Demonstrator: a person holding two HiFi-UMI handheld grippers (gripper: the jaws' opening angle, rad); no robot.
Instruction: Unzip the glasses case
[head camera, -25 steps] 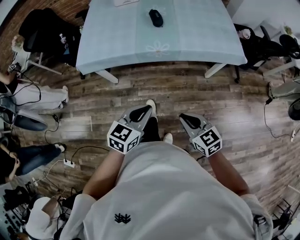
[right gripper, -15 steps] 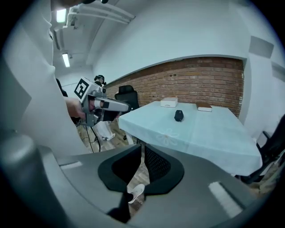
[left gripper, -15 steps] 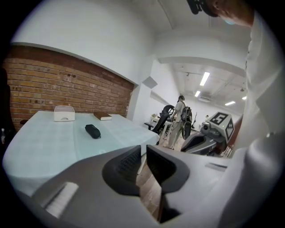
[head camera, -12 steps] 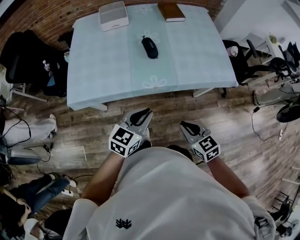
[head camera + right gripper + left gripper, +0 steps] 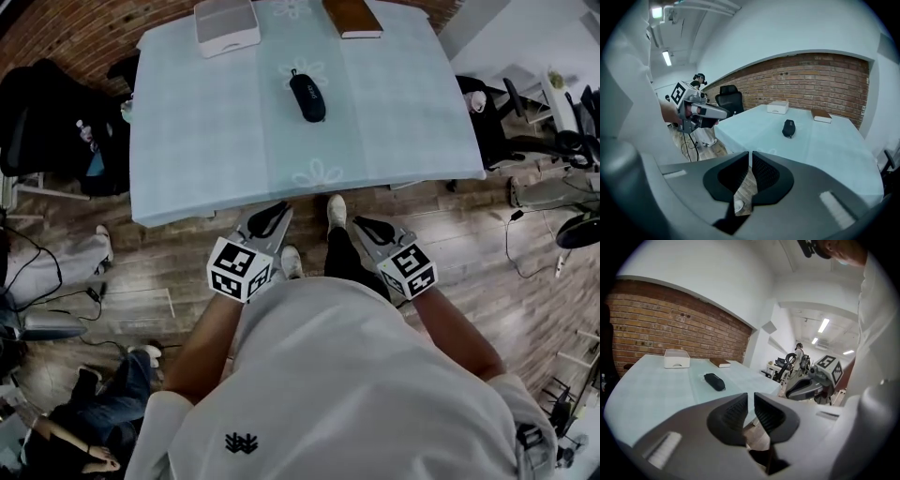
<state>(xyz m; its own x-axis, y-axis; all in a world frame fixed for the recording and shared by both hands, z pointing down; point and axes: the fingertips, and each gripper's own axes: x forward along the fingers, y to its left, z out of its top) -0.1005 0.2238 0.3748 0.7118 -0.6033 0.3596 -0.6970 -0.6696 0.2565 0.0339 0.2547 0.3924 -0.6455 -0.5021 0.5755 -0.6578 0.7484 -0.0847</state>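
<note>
The black zipped glasses case (image 5: 307,96) lies on the light blue tablecloth (image 5: 197,141), past the middle of the table; it shows small in the left gripper view (image 5: 715,381) and the right gripper view (image 5: 788,128). My left gripper (image 5: 267,219) and right gripper (image 5: 367,228) hang side by side in front of my body, over the wooden floor just short of the table's near edge and well away from the case. Both pairs of jaws stand together with only a slit between them and hold nothing, as seen at the left gripper (image 5: 751,401) and the right gripper (image 5: 750,159).
A white box (image 5: 226,23) and a brown book (image 5: 352,17) rest at the table's far end. Black office chairs stand to the left (image 5: 47,103) and right (image 5: 502,103). A seated person (image 5: 103,412) and cables are on the floor at left.
I have stepped toward the table: its near edge has come close to both grippers. The case lies where it was. Both grippers stay shut and side by side.
</note>
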